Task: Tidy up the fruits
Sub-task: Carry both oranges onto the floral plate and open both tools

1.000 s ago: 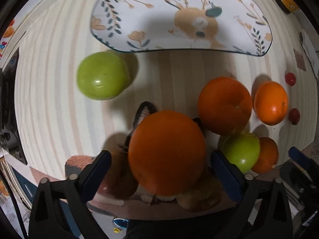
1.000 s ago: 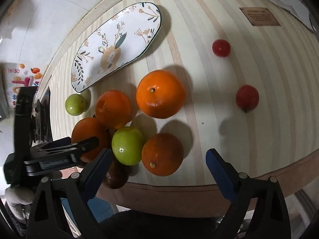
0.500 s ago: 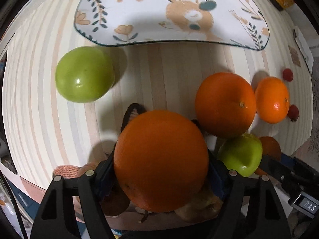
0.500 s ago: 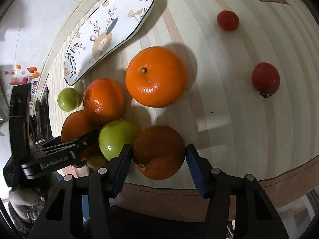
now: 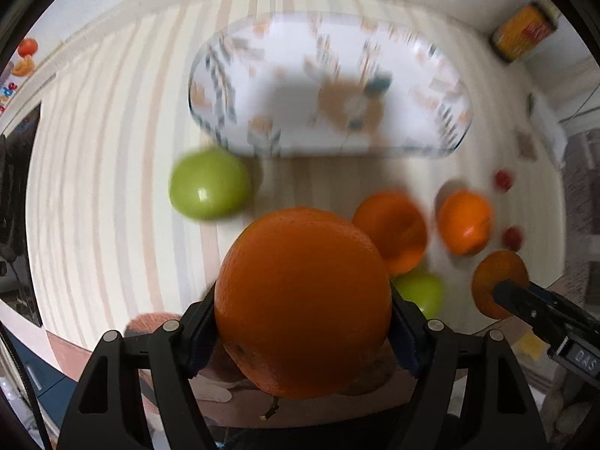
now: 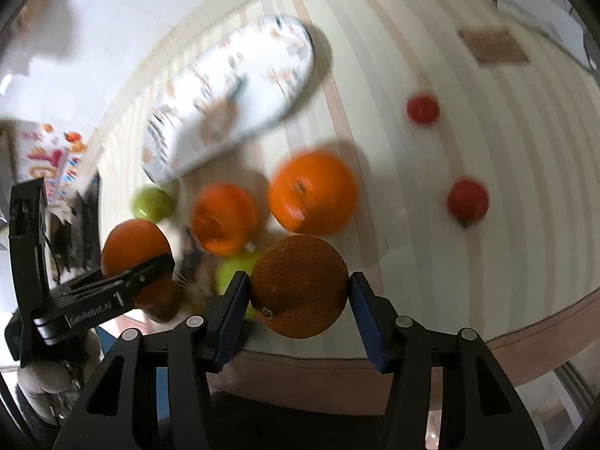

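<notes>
Left fingers [image 5: 210, 332] were clamped on an orange [image 5: 303, 300] and right fingers [image 6: 234, 313] on a darker orange [image 6: 298, 287], both held above the table [image 6: 468, 247], presumably bound for the plate [image 5: 330, 90]

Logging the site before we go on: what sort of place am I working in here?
Most likely a home dining or kitchen table. A striped wooden tabletop carries a floral serving plate, loose oranges, green apples and small red fruits, and a yellow tin sits by the wall.
</notes>
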Action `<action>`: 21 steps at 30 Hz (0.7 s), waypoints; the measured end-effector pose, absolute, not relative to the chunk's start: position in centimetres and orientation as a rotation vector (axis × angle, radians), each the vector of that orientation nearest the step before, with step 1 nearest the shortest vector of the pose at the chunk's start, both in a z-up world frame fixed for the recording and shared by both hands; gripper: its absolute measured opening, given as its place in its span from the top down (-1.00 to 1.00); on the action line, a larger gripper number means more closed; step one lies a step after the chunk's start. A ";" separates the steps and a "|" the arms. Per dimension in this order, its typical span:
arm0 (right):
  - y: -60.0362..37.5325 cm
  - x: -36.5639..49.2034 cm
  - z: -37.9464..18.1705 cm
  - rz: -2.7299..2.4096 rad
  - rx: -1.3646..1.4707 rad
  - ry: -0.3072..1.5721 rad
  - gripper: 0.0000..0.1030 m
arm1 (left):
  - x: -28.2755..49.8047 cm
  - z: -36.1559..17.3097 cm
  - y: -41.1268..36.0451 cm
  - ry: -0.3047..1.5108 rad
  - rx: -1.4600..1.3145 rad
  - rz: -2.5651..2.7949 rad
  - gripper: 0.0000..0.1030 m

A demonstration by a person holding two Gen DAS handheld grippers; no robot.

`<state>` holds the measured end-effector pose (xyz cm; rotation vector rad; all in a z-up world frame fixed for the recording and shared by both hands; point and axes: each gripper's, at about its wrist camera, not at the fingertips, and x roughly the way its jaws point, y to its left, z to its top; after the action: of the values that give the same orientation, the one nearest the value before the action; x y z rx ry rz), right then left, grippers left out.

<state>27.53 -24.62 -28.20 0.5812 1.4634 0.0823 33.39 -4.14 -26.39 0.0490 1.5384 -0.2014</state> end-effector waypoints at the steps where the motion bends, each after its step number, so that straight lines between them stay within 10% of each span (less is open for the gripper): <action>1: -24.8 28.3 -27.2 0.088 0.584 1.440 -0.10 | 34.0 -25.0 -4.0 1.513 0.033 -0.210 -0.44; 21: -23.0 49.2 -31.1 0.150 0.410 1.481 -0.11 | 53.0 -30.4 -4.8 1.640 -0.234 -0.156 -0.45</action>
<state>49.23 -22.99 -31.13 0.4096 1.4815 0.1503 53.03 -4.77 -30.35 -0.2336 1.6396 -0.1562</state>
